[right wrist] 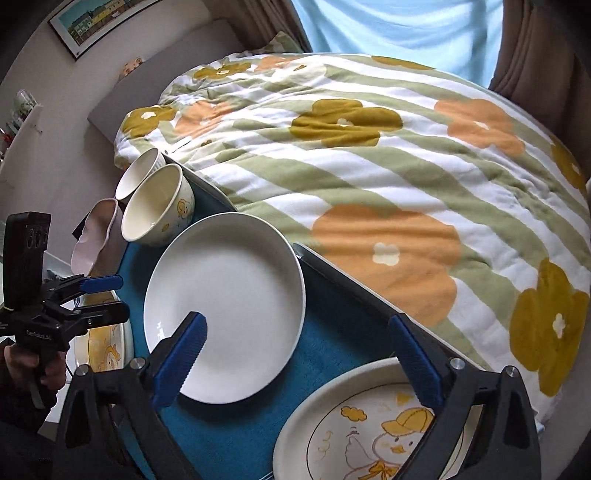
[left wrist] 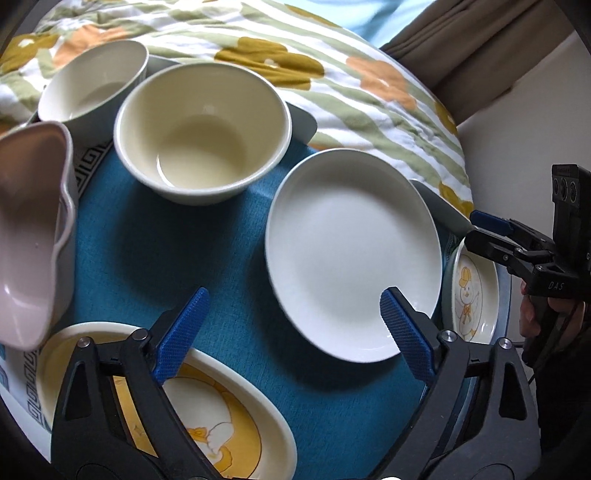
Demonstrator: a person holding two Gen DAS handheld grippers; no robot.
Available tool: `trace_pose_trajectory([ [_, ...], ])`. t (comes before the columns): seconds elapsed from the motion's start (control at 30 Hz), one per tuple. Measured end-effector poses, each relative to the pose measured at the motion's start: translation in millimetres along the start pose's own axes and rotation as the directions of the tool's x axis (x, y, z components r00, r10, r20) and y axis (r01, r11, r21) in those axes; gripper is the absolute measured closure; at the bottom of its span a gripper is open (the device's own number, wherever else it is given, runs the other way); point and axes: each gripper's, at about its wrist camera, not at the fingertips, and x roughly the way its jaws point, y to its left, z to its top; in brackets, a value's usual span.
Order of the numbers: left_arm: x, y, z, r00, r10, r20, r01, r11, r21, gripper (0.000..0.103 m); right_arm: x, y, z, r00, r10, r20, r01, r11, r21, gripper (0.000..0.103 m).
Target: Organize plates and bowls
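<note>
A plain white plate [left wrist: 351,254] [right wrist: 225,306] lies in the middle of the blue mat [left wrist: 184,266]. A cream bowl [left wrist: 203,129] [right wrist: 159,205], a white bowl [left wrist: 92,79] [right wrist: 138,173] and a pink wavy bowl [left wrist: 31,229] [right wrist: 98,236] stand behind and left of it. A duck plate [left wrist: 207,413] [right wrist: 105,347] lies under my left gripper [left wrist: 295,321], which is open and empty. Another duck plate [right wrist: 373,424] [left wrist: 471,295] lies under my right gripper [right wrist: 299,332], also open and empty.
A floral striped duvet [right wrist: 369,177] covers the bed just beyond the mat's far edge. A framed picture [right wrist: 99,22] hangs on the wall at the far left. Brown curtains [right wrist: 535,55] hang at the back right.
</note>
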Motion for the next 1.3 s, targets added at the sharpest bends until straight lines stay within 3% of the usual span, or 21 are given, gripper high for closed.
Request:
trace_pose_trajectory([
  [0.27,33,-4,-7,0.998,0.042,-0.048,-0.042,0.999,-0.009,0.060,36,-3,-4,0.994,0.077,-0.072,-0.081,0.996,-0.049,0.049],
  [0.37,37,-6,-7,0.998,0.047,-0.049,-0.047,0.999,-0.003,0.073,40,-4,-6,0.994,0.084,-0.073,-0.088,0.995,-0.052,0.056],
  [0.47,40,-8,-7,0.997,0.056,-0.049,-0.056,0.998,0.002,0.084,44,-5,-7,0.991,0.098,-0.089,-0.103,0.993,-0.056,0.071],
  [0.67,38,-5,-6,0.998,0.056,-0.032,-0.056,0.998,-0.009,0.086,48,-7,-11,0.992,0.087,-0.096,-0.093,0.993,-0.066,0.088],
  [0.93,34,-10,-7,0.994,0.100,-0.032,-0.100,0.995,0.003,0.086,45,-6,-13,0.993,0.092,-0.080,-0.098,0.993,-0.073,0.088],
  [1.3,25,-21,-4,0.995,0.104,-0.007,-0.104,0.994,0.034,0.086,34,-5,-15,0.995,0.085,-0.055,-0.087,0.995,-0.053,0.088],
])
